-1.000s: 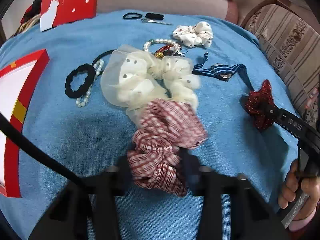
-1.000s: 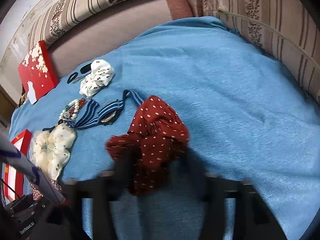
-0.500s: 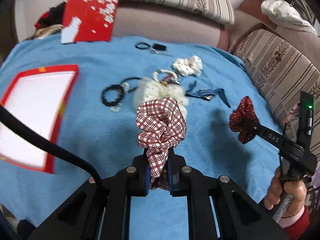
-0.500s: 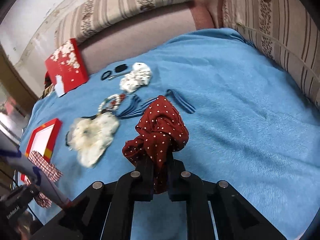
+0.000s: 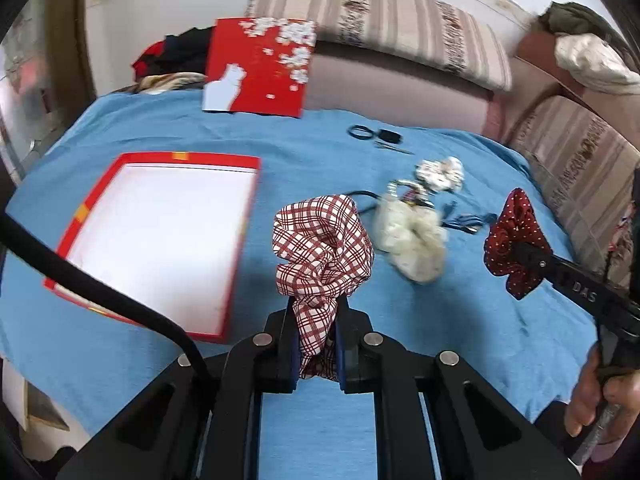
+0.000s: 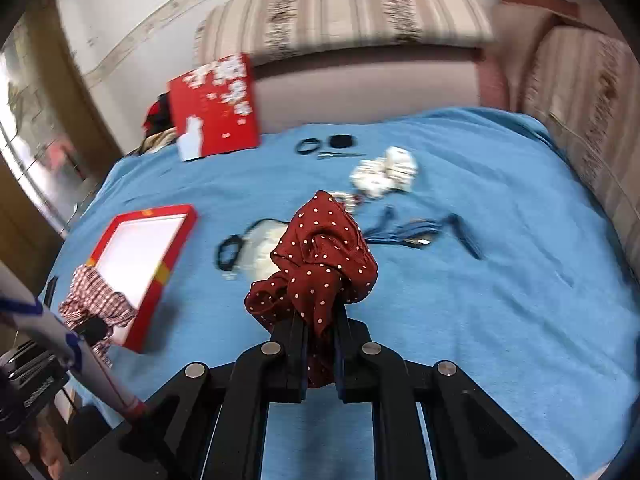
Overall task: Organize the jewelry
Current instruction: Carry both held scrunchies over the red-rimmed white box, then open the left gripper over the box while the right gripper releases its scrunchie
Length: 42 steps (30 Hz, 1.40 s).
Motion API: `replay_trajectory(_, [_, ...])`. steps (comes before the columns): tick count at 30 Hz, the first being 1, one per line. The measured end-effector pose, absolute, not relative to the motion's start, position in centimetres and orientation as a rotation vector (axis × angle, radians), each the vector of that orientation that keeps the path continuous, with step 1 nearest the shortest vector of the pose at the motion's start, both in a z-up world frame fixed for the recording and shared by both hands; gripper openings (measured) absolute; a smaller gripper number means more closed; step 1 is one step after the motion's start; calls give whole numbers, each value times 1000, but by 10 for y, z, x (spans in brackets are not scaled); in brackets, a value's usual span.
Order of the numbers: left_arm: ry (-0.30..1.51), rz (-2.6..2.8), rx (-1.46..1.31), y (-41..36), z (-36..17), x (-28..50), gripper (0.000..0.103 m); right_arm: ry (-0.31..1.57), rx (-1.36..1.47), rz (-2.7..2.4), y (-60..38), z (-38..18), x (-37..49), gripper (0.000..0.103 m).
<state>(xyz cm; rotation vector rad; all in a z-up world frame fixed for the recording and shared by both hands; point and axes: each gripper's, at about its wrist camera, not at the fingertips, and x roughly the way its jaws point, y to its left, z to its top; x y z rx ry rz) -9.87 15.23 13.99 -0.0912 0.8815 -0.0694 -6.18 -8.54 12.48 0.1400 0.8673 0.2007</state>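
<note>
My left gripper (image 5: 316, 320) is shut on a red-and-white plaid scrunchie (image 5: 324, 252) and holds it above the blue cloth, right of the open red box with a white inside (image 5: 160, 236). My right gripper (image 6: 320, 332) is shut on a dark red polka-dot scrunchie (image 6: 320, 256), also lifted; it shows in the left wrist view (image 5: 516, 240) too. On the cloth lie a cream scrunchie (image 5: 412, 236), a white spotted scrunchie (image 6: 384, 176), a blue striped ribbon (image 6: 420, 232), a bead bracelet (image 5: 408, 192) and a black hair tie (image 6: 230, 252).
The red box lid (image 5: 260, 64) leans against the sofa at the back. Thin black hair ties and a clip (image 5: 376, 136) lie near the far edge. Striped sofa cushions (image 5: 580, 168) border the cloth at the back and right. The box also shows in the right wrist view (image 6: 140, 252).
Both grippers have closed on their scrunchies, lifted them off the cloth and drawn back. The views have swung left, bringing the red box nearer.
</note>
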Motion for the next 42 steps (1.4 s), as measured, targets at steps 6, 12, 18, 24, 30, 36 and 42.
replay_trajectory(6, [890, 2, -94, 194, 136, -89, 13, 882, 84, 296, -28, 132, -47, 10])
replay_trajectory(12, [920, 43, -141, 258, 134, -47, 13, 888, 18, 414, 43, 130, -19, 10])
replay_trajectory(18, [949, 84, -158, 313, 120, 27, 13, 919, -10, 522, 118, 116, 31, 10])
replay_trajectory(24, [1018, 94, -245, 355, 89, 88, 13, 1008, -5, 575, 172, 76, 88, 11])
replay_trajectory(30, [1086, 114, -281, 378, 54, 120, 15, 1097, 53, 582, 190, 35, 121, 11])
replay_trajectory(36, [1060, 138, -308, 384, 55, 126, 43, 1081, 24, 567, 192, 34, 127, 42])
replay_trajectory(42, [1052, 116, -329, 382, 65, 114, 46, 980, -8, 557, 166, 66, 99, 51])
